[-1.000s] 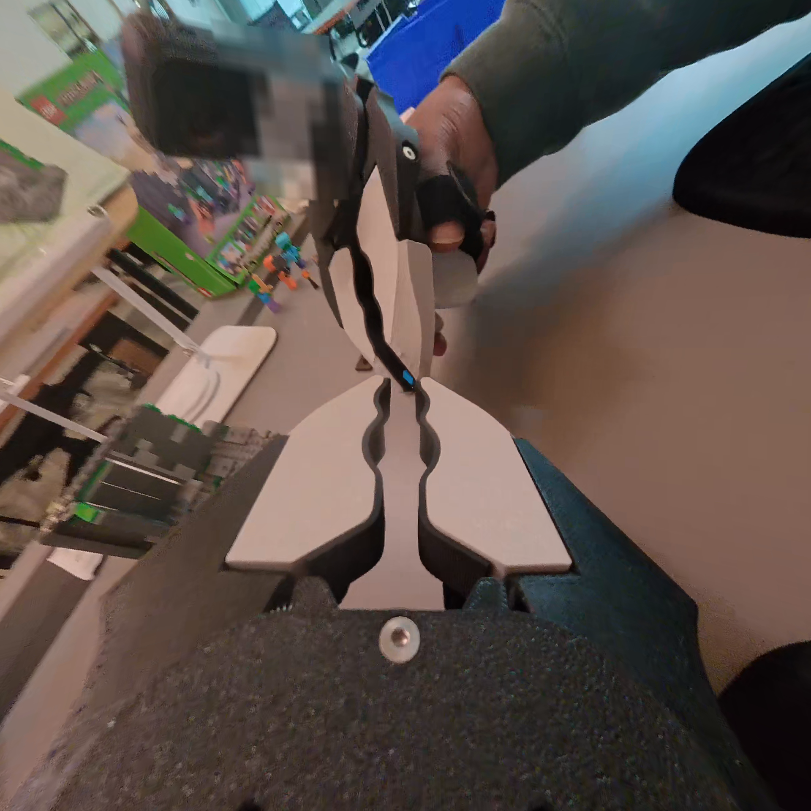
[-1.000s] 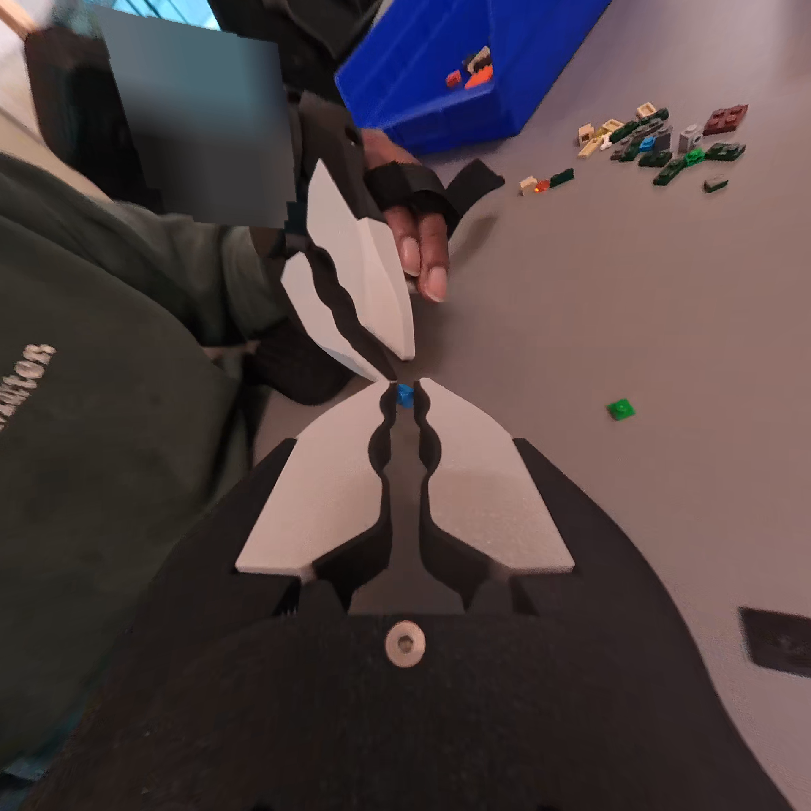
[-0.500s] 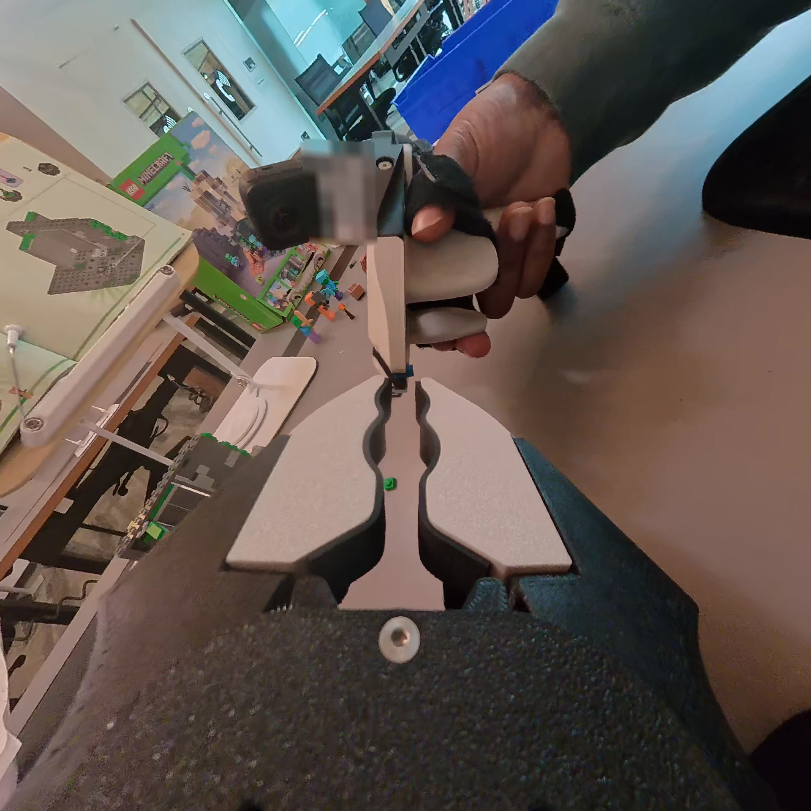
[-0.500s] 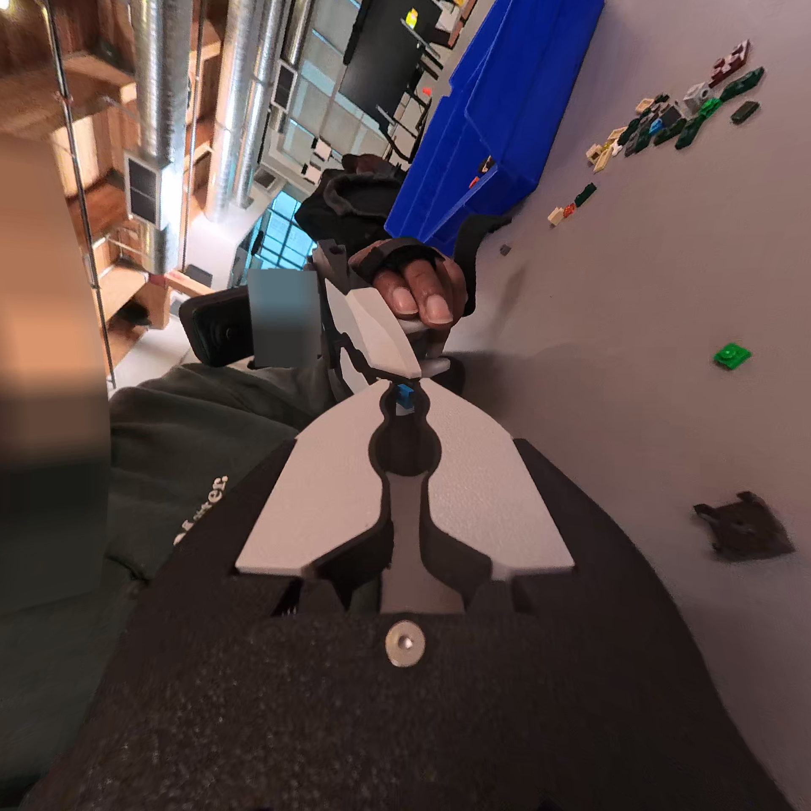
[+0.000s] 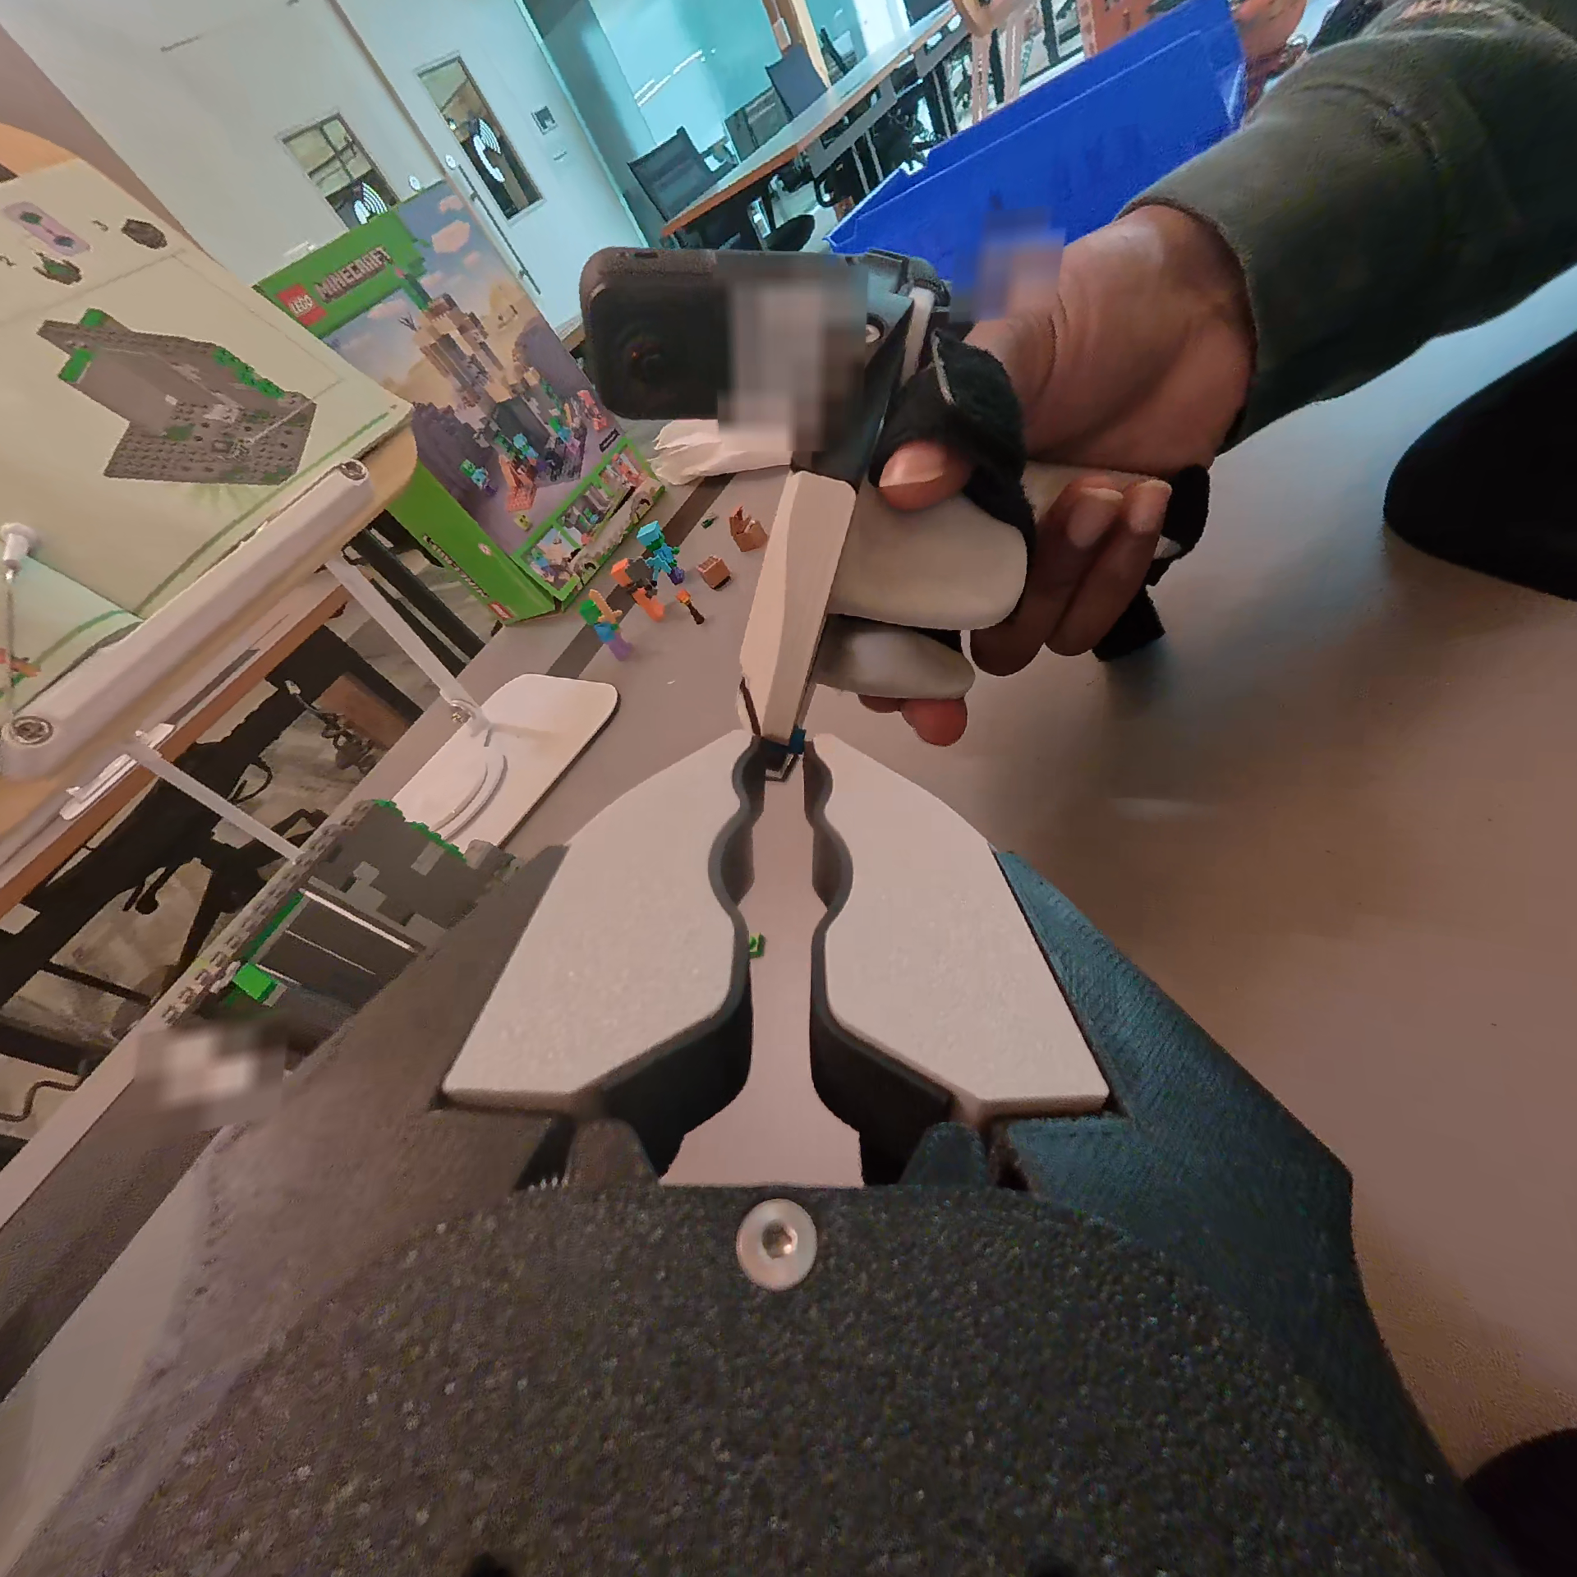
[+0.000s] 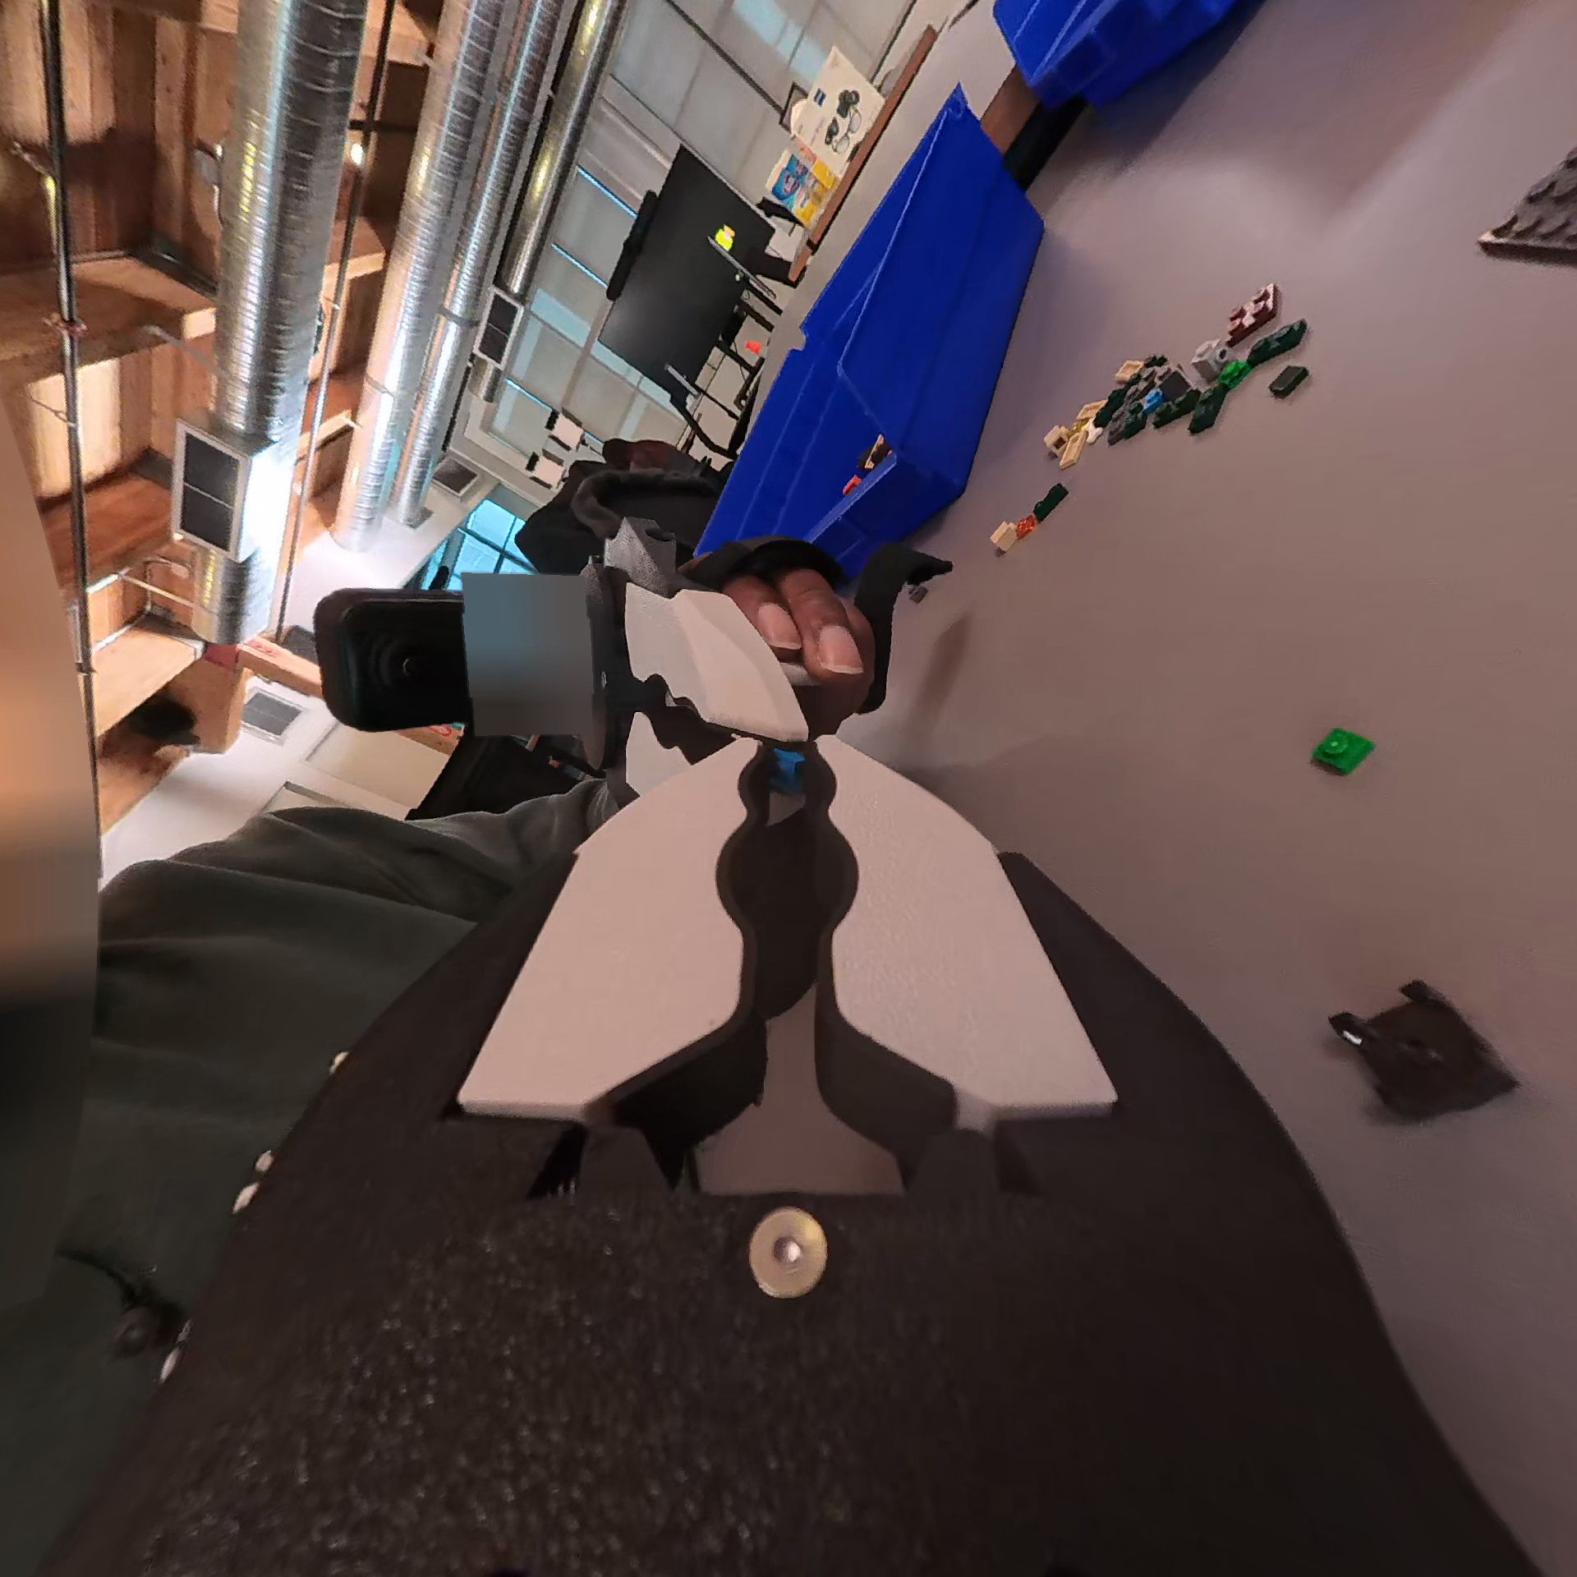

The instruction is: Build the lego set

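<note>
My right gripper [image 6: 786, 771] is shut on a tiny blue piece [image 6: 787, 768]. In the left wrist view it comes down from above [image 5: 772, 730], with the blue piece [image 5: 799, 739] at its tip. My left gripper [image 5: 779, 762] has its jaws close together on what looks like a small dark piece [image 5: 772, 764]. The two grippers meet tip to tip above the grey table [image 5: 1280, 853], and the blue piece touches the dark one. In the right wrist view the left gripper [image 6: 802, 734] reaches in from above.
A green plate [image 6: 1342, 751] and a dark piece [image 6: 1421, 1058] lie on the table to the right. Loose pieces [image 6: 1178, 392] and blue bins [image 6: 922, 341] are farther off. The partial build [image 5: 367, 896], booklet stand [image 5: 171, 384], set box [image 5: 478, 410] and minifigures [image 5: 640, 580] are on the left. The tips of both grippers are at nearly the same place. From either gripper's tips it is about 12 centimetres to the green plate [image 6: 1342, 751].
Both grippers have tilted and turned together, so the views now show more of the room. Their tips have stayed together on the blue piece. The jaw gaps have not changed.
</note>
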Tool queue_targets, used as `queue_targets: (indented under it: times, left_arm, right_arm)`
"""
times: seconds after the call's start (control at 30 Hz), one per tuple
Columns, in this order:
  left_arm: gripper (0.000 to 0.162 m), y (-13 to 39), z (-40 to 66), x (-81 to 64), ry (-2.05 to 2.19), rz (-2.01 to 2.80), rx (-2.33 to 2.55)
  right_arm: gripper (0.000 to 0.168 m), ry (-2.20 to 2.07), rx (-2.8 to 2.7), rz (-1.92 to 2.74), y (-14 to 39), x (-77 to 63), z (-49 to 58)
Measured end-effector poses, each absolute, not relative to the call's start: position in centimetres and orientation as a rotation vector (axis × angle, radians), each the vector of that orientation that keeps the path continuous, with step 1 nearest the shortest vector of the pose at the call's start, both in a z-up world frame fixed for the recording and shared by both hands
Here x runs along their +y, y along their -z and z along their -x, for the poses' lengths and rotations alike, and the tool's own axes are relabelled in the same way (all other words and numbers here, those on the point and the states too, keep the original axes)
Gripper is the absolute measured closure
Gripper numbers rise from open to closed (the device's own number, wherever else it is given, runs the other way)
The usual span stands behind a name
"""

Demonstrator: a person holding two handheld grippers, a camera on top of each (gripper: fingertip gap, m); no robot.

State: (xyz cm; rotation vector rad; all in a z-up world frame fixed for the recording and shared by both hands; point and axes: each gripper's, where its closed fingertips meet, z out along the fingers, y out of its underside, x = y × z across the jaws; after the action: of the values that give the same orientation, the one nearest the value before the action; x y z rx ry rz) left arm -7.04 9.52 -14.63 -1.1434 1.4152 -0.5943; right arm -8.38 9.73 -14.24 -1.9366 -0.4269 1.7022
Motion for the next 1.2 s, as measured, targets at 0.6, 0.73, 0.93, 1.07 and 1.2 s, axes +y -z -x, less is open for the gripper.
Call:
queue_targets:
  times: [0.6,0.73,0.93,1.07,1.2]
  left_arm:
    - [0.154,14.1,7.4,9.2,0.865,1.189,1.355]
    - [0.154,14.7,7.3,8.9,0.919,1.210,1.374]
    - [0.154,15.4,7.1,8.7,0.933,1.231,1.405]
    - [0.154,15.8,7.1,8.7,0.937,1.241,1.419]
    - [0.154,15.9,7.2,8.6,0.951,1.246,1.428]
  right_arm:
    - [0.153,-0.982,-1.021,1.673,13.9,9.7,6.3]
    - [0.153,-0.777,-1.245,1.622,14.6,9.0,6.8]
    - [0.155,-0.720,-1.373,1.628,15.5,8.9,7.4]
    - [0.158,-0.706,-1.415,1.624,15.7,8.8,7.7]
    - [0.161,-0.693,-1.439,1.629,15.9,8.8,7.8]
